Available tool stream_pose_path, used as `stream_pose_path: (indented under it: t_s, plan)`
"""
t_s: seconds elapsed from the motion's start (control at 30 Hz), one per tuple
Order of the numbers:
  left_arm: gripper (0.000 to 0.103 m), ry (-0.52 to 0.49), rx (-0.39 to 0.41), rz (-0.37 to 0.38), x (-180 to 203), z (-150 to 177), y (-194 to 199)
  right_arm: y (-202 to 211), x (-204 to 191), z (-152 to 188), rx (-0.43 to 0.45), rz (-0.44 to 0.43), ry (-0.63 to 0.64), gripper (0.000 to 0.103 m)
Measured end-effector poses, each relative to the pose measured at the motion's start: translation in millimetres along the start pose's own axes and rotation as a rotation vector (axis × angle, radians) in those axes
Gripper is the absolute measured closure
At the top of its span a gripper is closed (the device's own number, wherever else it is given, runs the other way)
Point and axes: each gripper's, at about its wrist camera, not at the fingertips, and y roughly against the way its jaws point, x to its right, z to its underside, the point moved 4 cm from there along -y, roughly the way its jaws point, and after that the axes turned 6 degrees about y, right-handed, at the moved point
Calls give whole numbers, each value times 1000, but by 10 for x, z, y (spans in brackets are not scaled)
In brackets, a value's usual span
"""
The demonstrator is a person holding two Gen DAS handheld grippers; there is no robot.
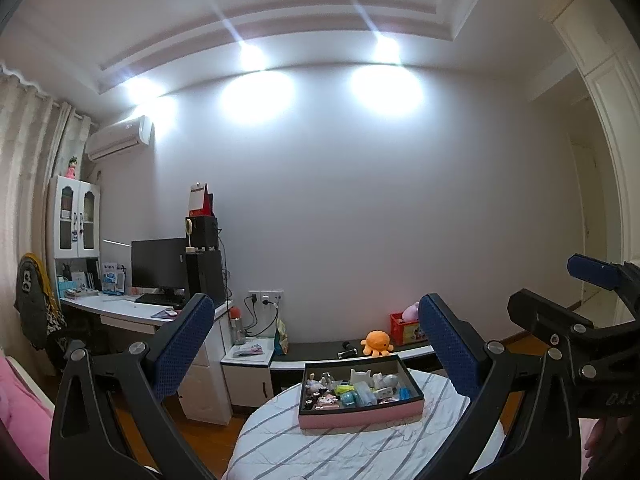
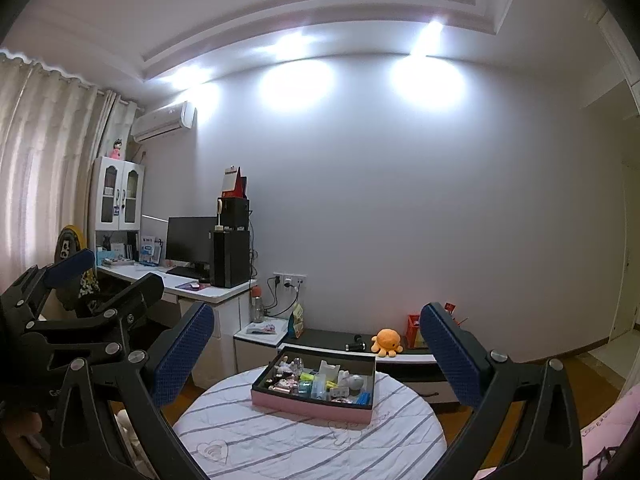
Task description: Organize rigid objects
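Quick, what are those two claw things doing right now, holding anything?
Left gripper: open, holding nothing.
Right gripper: open, holding nothing.

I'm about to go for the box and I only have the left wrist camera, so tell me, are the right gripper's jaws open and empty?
Observer: Yes. The right wrist view shows the right gripper with its jaws spread wide and nothing between them.
Operator: Anything on the cloth in front of the box?
Observer: A stitched heart emblem on the striped tablecloth, nearer the camera than the pink box and to its left.
Operator: Where is my left gripper from that side?
Observer: The left gripper sits at the far left of that view, jaws apart, out beyond the table's left edge and not over the box.
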Motion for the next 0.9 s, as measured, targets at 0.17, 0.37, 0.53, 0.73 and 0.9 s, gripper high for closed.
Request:
stream_pose_path:
  t_s: [0.17, 0.37, 0.53, 0.73, 0.9]
  plan:
    - [0, -7, 7, -12, -3, -17, 23, 0, -6, 1, 4, 1, 2, 0]
    - [0, -3, 8, -11, 5, -28, 29, 22, -13, -2, 7, 8, 6, 0]
    - [0, -4, 14, -12, 13, -46, 59, 44, -11, -2, 12, 7, 6, 0]
    - [0, -8, 10, -17, 29, -44, 59, 32, -9, -1, 6, 6, 5, 0]
    - [0, -7, 9, -15, 26, -47, 68, 41, -9, -11, 2, 5, 6, 0]
